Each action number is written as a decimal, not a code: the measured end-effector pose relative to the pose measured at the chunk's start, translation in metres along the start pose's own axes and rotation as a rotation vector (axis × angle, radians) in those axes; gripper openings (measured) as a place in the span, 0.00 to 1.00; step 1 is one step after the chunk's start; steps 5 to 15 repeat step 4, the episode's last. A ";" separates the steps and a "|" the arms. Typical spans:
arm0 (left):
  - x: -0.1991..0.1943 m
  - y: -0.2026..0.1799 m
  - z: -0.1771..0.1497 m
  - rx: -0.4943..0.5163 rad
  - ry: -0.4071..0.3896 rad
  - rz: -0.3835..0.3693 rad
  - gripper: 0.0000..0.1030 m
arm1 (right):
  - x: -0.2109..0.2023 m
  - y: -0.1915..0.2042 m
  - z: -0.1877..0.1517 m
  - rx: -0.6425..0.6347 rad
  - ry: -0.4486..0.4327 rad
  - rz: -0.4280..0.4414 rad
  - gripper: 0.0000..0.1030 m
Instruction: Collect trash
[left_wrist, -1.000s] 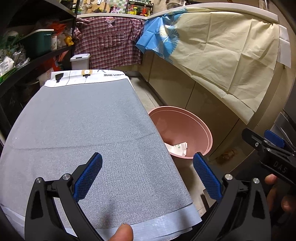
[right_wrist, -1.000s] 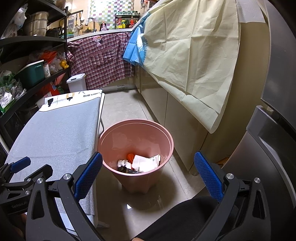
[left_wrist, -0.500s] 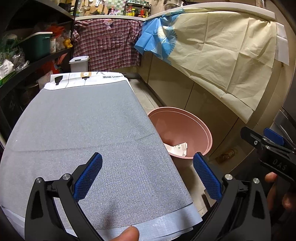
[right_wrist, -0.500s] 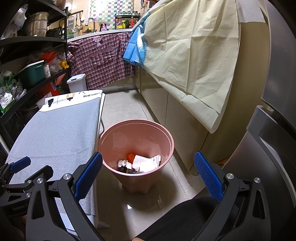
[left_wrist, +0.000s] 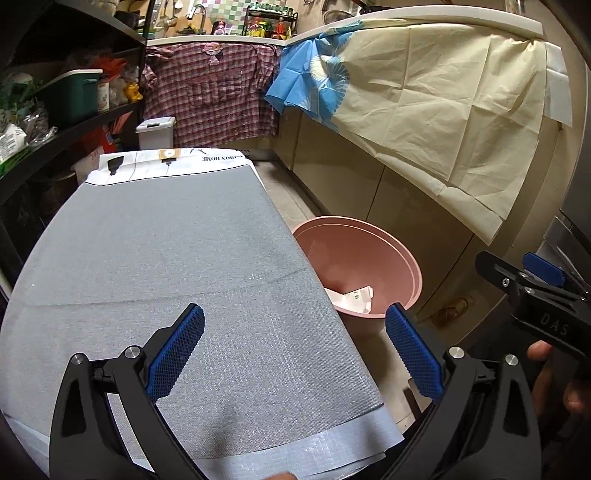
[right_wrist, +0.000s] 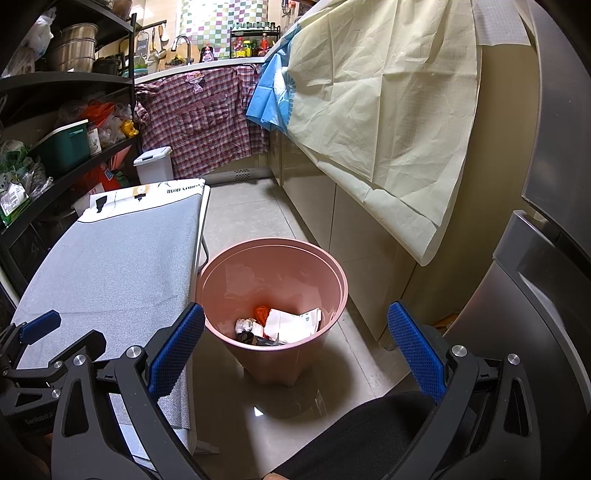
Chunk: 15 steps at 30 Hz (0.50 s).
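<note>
A pink trash bin (right_wrist: 273, 254) stands on the floor beside a grey ironing board (right_wrist: 110, 266). Inside the bin lie white paper (right_wrist: 291, 321), an orange scrap (right_wrist: 261, 313) and a crumpled white ball (right_wrist: 244, 325). My right gripper (right_wrist: 295, 343) hangs open above the bin's near side, empty. My left gripper (left_wrist: 295, 350) is open and empty over the near end of the ironing board (left_wrist: 166, 266); the bin (left_wrist: 354, 258) shows past the board's right edge with white paper (left_wrist: 354, 299) in it. The right gripper's body (left_wrist: 532, 295) appears at the right edge.
Cabinets draped with a cream cloth (right_wrist: 388, 110) run along the right. A steel fridge (right_wrist: 546, 295) is at the near right. Dark shelves (right_wrist: 55, 122) with boxes line the left, and a small white bin (right_wrist: 153, 164) stands beyond the board. A dark-clad leg (right_wrist: 362, 439) is below.
Both views have shifted only slightly; the left gripper has edged a little. The fingertip at the bottom edge of the left view has almost slipped out of sight. Both grippers stay open.
</note>
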<state>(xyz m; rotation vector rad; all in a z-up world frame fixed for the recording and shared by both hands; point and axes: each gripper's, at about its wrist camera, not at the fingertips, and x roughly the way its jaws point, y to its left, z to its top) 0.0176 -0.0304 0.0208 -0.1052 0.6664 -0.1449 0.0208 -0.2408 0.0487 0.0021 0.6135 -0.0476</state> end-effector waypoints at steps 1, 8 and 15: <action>0.000 0.000 0.000 0.000 0.000 0.002 0.93 | 0.000 0.000 0.000 0.000 0.000 0.000 0.95; 0.000 0.002 0.001 -0.004 0.002 0.001 0.93 | 0.000 0.000 0.000 -0.001 0.000 0.000 0.95; 0.000 0.002 0.001 -0.004 0.002 0.001 0.93 | 0.000 0.000 0.000 -0.001 0.000 0.000 0.95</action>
